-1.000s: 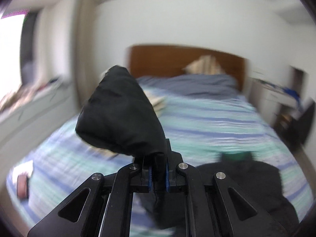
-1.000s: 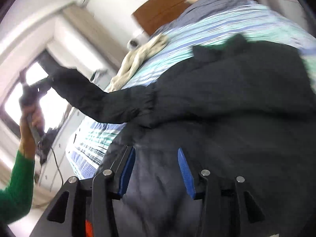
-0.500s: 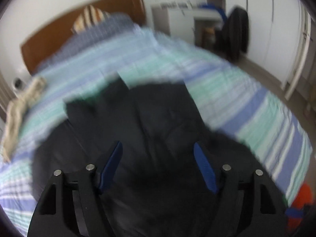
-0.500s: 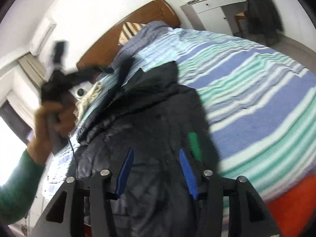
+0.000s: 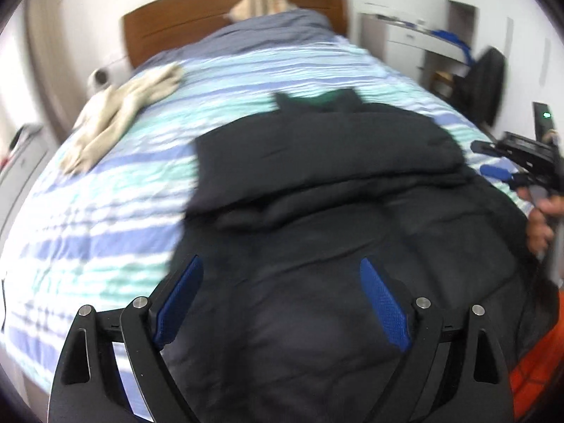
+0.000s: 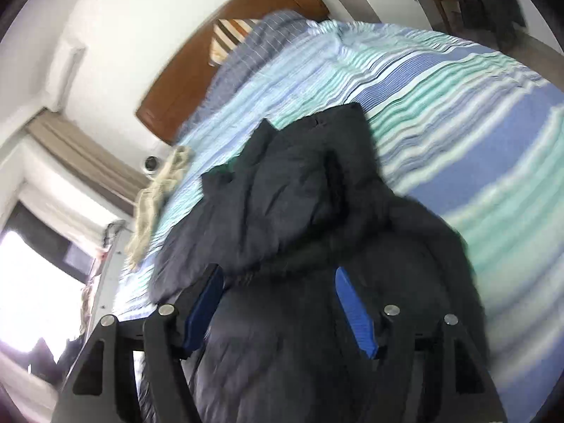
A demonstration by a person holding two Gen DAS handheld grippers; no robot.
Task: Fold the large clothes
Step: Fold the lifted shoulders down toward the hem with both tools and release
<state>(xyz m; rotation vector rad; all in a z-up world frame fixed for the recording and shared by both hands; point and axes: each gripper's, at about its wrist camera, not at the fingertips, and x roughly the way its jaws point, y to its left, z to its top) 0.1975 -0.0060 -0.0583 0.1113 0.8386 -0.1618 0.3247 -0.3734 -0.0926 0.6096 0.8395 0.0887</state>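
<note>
A large black padded jacket (image 5: 328, 183) lies on the striped bed (image 5: 105, 190), a sleeve folded across its chest and a green lining at the collar. My left gripper (image 5: 282, 275) is open and empty, hovering over the jacket's lower part. The jacket also shows in the right wrist view (image 6: 303, 204), lying lengthwise toward the headboard. My right gripper (image 6: 278, 282) is open and empty above its lower half. The right gripper also shows at the right edge of the left wrist view (image 5: 493, 160), jaws apart, beside the jacket's right side.
A beige garment (image 5: 120, 112) lies on the bed's far left. A grey-blue duvet (image 5: 268, 31) and a striped pillow (image 5: 261, 3) sit by the wooden headboard (image 5: 169, 24). A white desk and a dark chair (image 5: 483, 81) stand to the right. A window is at left (image 6: 31, 282).
My left gripper let go of the black sleeve it held raised; the sleeve now lies folded across the jacket. Both grippers have swung to face down the jacket toward the headboard.
</note>
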